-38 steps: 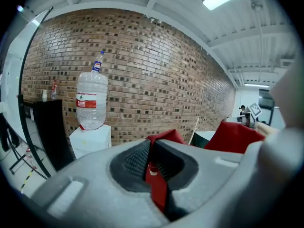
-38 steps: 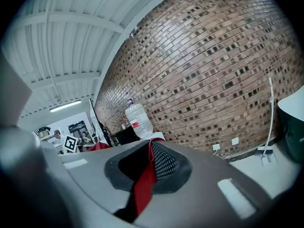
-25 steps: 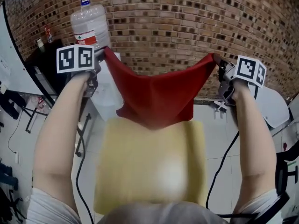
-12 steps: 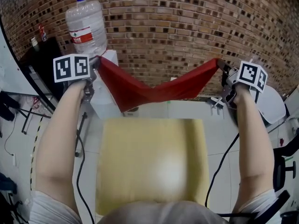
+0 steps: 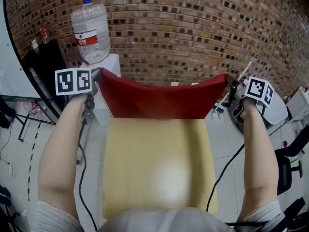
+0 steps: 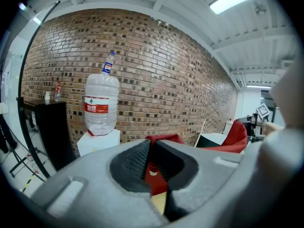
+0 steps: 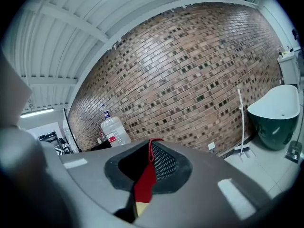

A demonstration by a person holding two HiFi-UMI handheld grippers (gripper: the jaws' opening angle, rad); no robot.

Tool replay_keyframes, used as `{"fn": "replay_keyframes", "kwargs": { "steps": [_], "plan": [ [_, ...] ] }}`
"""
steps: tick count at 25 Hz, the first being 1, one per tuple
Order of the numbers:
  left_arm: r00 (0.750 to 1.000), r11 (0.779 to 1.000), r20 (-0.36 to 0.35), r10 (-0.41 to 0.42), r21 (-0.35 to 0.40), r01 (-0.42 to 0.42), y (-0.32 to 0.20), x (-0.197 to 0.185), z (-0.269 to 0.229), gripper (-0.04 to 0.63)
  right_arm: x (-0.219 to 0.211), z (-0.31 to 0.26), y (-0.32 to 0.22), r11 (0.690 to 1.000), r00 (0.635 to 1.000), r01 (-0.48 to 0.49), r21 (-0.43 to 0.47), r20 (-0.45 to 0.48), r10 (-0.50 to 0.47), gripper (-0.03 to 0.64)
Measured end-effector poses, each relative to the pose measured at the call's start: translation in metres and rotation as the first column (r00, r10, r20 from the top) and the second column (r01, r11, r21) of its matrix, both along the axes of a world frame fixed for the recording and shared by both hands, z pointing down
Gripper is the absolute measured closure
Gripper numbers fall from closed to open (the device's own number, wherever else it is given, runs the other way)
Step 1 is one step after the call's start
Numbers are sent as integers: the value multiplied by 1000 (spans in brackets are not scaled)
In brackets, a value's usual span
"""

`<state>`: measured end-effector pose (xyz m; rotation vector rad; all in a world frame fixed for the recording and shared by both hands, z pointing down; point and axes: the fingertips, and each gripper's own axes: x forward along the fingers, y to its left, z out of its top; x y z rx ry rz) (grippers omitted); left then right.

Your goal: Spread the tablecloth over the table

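Cloth: the red fabric tablecloth (image 5: 157, 100) hangs as a wide band over the far end of the pale yellow rectangular table (image 5: 157, 173).
Cloth axis: its long axis runs left to right, parallel to the table's far edge. The top hem is stretched between 2 held corners and dips slightly in the middle.
Cloth facing: the broad face is turned toward the person, and the sides taper inward toward the table.
Cloth lower edge: in the head view it meets the table's far edge, but it is hard to tell whether it rests on the tabletop.
Left gripper: the left gripper (image 5: 98, 73) is above and just beyond the table's far-left corner. Its jaws are closed tight on the cloth's top left corner, with red fabric pinched between them.
Right gripper: the right gripper (image 5: 228, 79) is above and just beyond the table's far-right corner. Its jaws are clamped on the top right corner, with a red strip running through them.
Backdrop: a clear water bottle (image 5: 91, 30) stands upside down on a white stand (image 5: 108, 64) beyond the table's far-left corner. A brown brick wall (image 5: 193, 28) stands behind the table.
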<state>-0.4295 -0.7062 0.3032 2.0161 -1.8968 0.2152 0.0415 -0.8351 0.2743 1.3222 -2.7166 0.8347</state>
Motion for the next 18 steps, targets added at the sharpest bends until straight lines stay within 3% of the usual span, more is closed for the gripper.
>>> {"fn": "replay_keyframes", "kwargs": {
  "steps": [9,18],
  "plan": [
    [1000,1000,-13,-3,5,4,94,29,3,581,33,10,90,1000,999,5,-18,35,-5,612],
    [999,998,-23,-40,-45,39,219,73,44,581,80,66,210,998,1000,17,-57,-20,-18,612]
  ]
}}
